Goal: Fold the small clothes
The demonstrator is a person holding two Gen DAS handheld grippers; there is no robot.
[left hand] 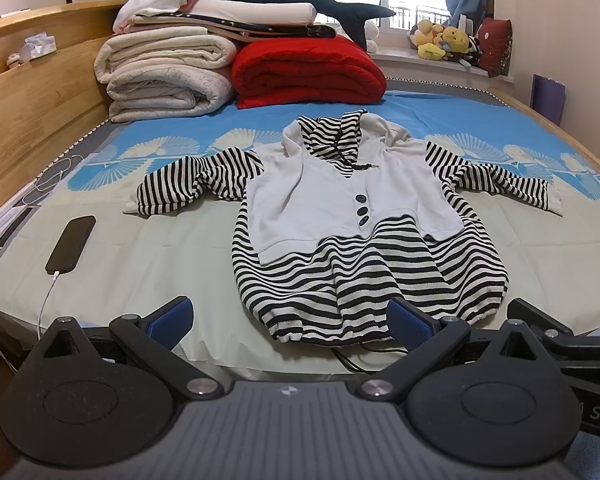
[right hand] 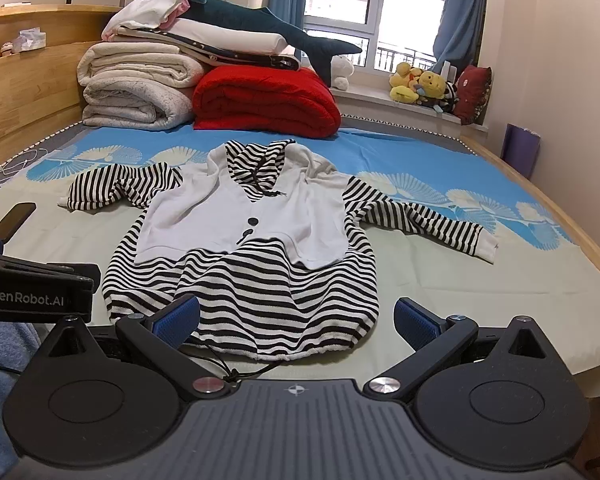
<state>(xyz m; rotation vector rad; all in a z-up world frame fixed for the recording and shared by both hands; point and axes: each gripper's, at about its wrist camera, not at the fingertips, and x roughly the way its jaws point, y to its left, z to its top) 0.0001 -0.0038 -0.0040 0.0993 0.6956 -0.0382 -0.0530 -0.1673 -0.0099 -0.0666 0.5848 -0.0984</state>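
Left wrist view: your left gripper (left hand: 290,320) and right gripper (right hand: 296,320) hang spread, empty, before the striped top (left hand: 352,216). Soft and light, it should pinch best at a sleeve cuff (right hand: 485,245).

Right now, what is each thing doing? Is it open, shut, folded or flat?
Left gripper: open, holding nothing.
Right gripper: open, holding nothing.
Striped hoodie: spread flat, sleeves out, not folded.
Red blanket: folded.
White blankets: folded, stacked.
Phone: lying flat, cable plugged in.
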